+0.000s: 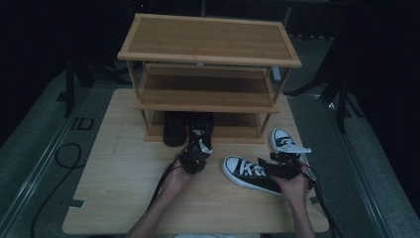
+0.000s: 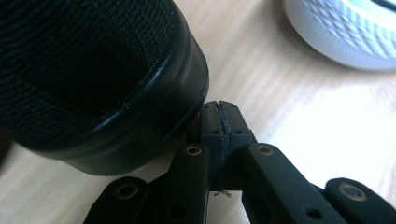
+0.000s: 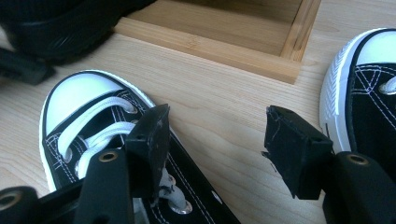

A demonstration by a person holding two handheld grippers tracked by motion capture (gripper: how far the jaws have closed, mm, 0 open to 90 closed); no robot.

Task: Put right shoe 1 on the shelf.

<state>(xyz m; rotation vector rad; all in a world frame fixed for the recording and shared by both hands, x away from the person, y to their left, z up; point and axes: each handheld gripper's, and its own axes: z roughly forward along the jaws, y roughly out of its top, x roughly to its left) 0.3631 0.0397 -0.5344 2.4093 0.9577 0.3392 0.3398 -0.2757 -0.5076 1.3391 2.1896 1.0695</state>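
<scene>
The left tool was pressed shut beside a black shoe. The right tool was held wide over a sneaker. The sneaker's side should be pinched firmly.

A shoe rack is standing at the upper centre of the table. Two shoes are sitting on its bottom shelf, lower left. One sneaker is lying right of centre, another sneaker just beyond it, farther right.

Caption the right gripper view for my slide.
Open right tool poised over a black-and-white sneaker beside the wooden rack.
</scene>
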